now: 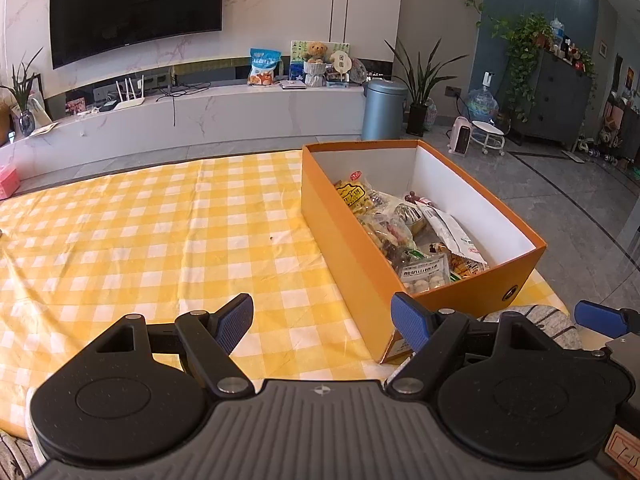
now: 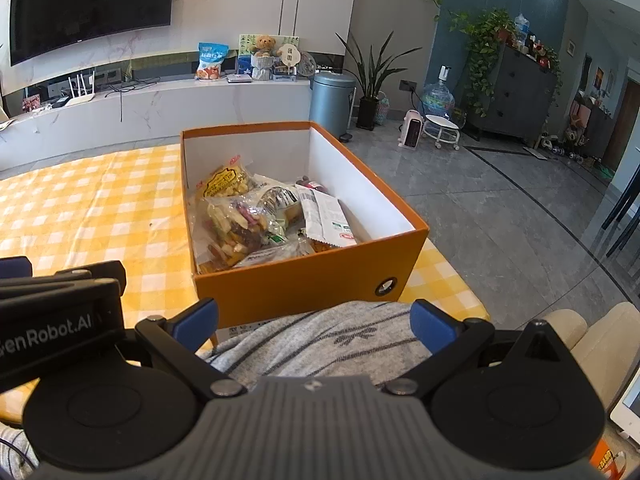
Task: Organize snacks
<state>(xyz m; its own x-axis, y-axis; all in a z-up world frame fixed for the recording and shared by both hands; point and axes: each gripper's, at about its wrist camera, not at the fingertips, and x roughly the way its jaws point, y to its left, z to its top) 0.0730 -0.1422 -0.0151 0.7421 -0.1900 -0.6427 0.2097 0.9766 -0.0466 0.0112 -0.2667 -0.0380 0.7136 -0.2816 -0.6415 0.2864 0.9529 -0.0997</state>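
The left wrist view looks down over the left gripper [image 1: 322, 322], whose two blue-padded fingers [image 1: 236, 322] stand wide apart with nothing between them. Under them lies a yellow and white checked cloth [image 1: 140, 240] spread over a table. To the right on the cloth sits an orange box [image 1: 340, 236] with white inner walls and no lid. Snacks [image 1: 404, 232] fill its floor: a yellow bag at the far end, clear bags of mixed pieces in the middle, a white packet leaning along the right side, and a pack of small white balls at the near end. The cloth outside the box is bare of packets. At the right edge a blue finger of the other gripper shows. Beyond the table are a dark television [image 1: 136, 8], a long white shelf [image 1: 200, 108] and a grey bin [image 1: 384, 110].

The right wrist view looks over the right gripper [image 2: 314, 322], its blue pads also spread wide and holding nothing. Between and below them lies grey striped fabric [image 2: 320, 340], just in front of the box's near end. The box [image 2: 312, 280] sits straight ahead with the snacks [image 2: 256, 220] heaped inside, the white packet [image 2: 324, 216] on the right. A dark round hole marks the near orange wall. The left gripper's black body fills the lower left corner. Grey floor tiles [image 2: 500, 220] stretch away to the right.
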